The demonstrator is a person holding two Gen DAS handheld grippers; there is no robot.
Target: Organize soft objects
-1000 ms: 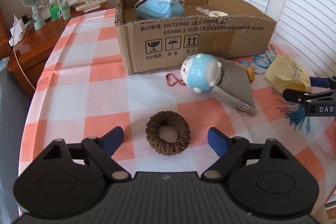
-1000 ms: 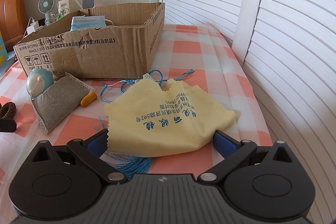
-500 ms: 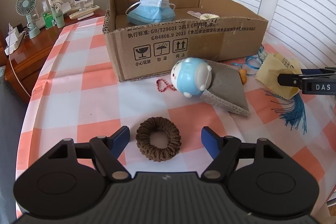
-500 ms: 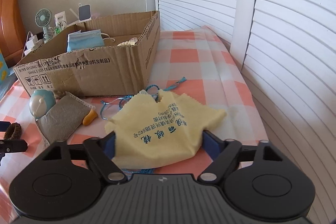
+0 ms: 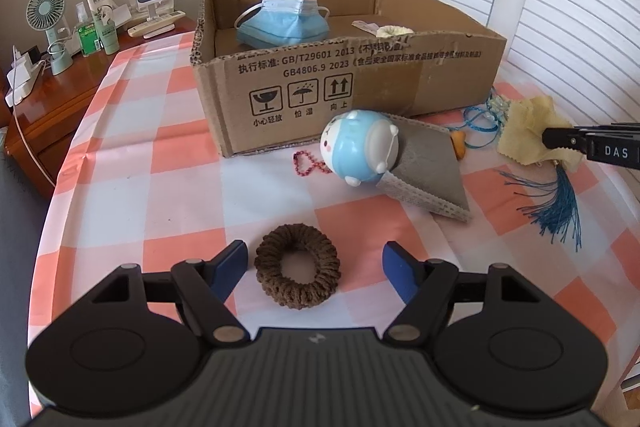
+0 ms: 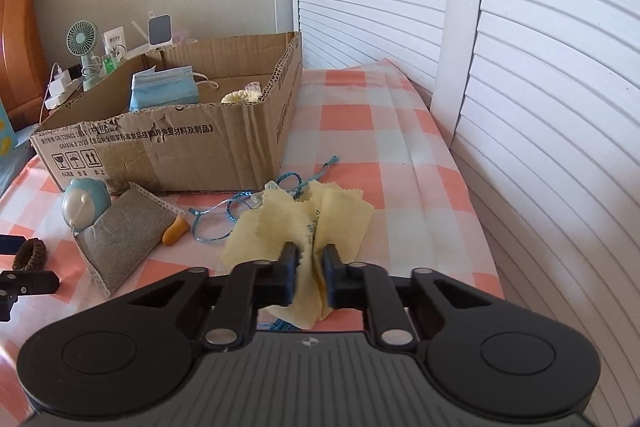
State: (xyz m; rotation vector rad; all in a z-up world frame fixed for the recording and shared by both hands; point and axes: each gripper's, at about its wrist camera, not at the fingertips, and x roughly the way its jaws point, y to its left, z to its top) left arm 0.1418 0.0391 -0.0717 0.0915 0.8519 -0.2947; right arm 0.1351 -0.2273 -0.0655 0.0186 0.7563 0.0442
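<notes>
Checkered cloth (image 5: 132,187) is covering the table in front of the white shutters. My right gripper (image 6: 311,269) is squeezing the yellow cloth (image 6: 340,211), bunching it up near the cardboard box (image 6: 180,143). My left gripper (image 5: 314,265) is sitting wide around the brown hair tie (image 5: 298,271), not touching it, well in front of the box.

Checked tablecloth (image 5: 132,155) bears cardboard box (image 5: 320,91), brown scrunchie (image 5: 298,277), grey pouch (image 5: 430,171)

Yellow cloth (image 6: 340,215) bunched upright, brown hair tie (image 5: 298,277) flat on checked tablecloth (image 5: 160,167)
</notes>
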